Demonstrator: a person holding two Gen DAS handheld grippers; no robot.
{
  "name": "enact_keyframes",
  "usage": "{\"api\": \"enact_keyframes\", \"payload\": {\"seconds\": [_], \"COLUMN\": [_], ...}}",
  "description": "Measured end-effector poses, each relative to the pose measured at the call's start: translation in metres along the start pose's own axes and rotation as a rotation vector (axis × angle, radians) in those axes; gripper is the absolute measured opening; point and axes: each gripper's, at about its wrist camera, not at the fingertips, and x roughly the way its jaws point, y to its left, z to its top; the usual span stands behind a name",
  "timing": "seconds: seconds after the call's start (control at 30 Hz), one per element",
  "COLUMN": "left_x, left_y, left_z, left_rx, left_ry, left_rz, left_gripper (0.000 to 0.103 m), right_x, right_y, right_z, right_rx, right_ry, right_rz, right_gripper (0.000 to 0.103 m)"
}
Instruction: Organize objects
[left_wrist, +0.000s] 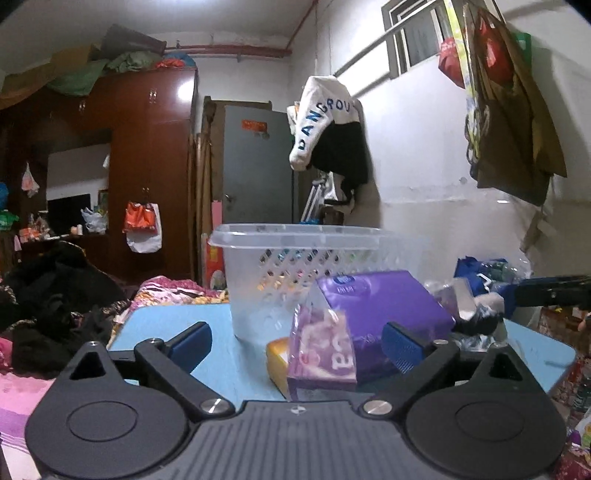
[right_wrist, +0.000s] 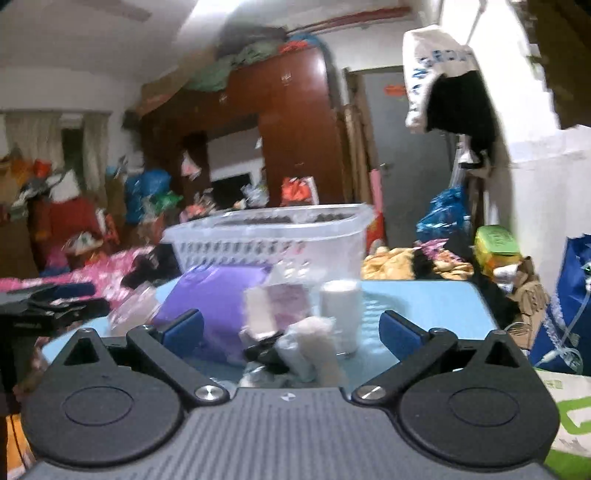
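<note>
Both grippers are empty, their fingers spread wide, and nothing has gone into the clear plastic basket (left_wrist: 295, 258) as far as its see-through walls show. It stands at the far side of the light blue table (left_wrist: 155, 325), in the middle of both views, its open top within reach of either hand; that makes it the likely place for the loose things gathered in front of it.

In the left wrist view the left gripper (left_wrist: 297, 345) hangs low over the near edge of the table, aimed at a small purple packet (left_wrist: 321, 354) standing on edge in the lower middle of the frame. The packet leans against a larger purple pack (left_wrist: 384, 306) behind it, with a yellow item (left_wrist: 277, 360) tucked at its left. The spread blue fingers (left_wrist: 192, 341) frame the packet on both sides without touching it, so it looks like the next pick.

The right wrist view is blurred. The right gripper (right_wrist: 291, 332) faces a loose cluster at lower centre: a white cylinder (right_wrist: 341, 310) standing upright, a crumpled clear wrapper (right_wrist: 314, 350) and something small and black (right_wrist: 266, 352) I cannot identify. The larger purple pack (right_wrist: 214, 299) sits to their left.

The packet's upright lean could let it topple when a finger nudges it.
</note>
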Motion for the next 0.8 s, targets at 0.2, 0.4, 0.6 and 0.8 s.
{"api": "enact_keyframes", "payload": {"seconds": [0.2,0.4,0.6,0.8], "left_x": [0.003,0.012,0.02,0.023], "left_y": [-0.011,-0.014,-0.015,-0.018], "left_z": [-0.008,-0.012,-0.012,-0.015], "left_rx": [0.055,0.058,0.032,0.034], "left_ry": [0.023,0.056,0.101,0.122], "left_rz": [-0.017,-0.035,-0.055,-0.051], "left_gripper": [0.1,0.098,0.084,0.08], "right_x": [0.016,0.035,0.039,0.038], "right_y": [0.019,0.028,0.028,0.034], "right_z": [0.009,0.003,-0.003,-0.003], "right_rx": [-0.095,-0.149,-0.148,-0.187], "right_ry": [0.003,0.093,0.136,0.145], "right_rz": [-0.045,-0.018,-0.069,-0.078], "right_gripper": [0.102,0.075,0.054,0.047]}}
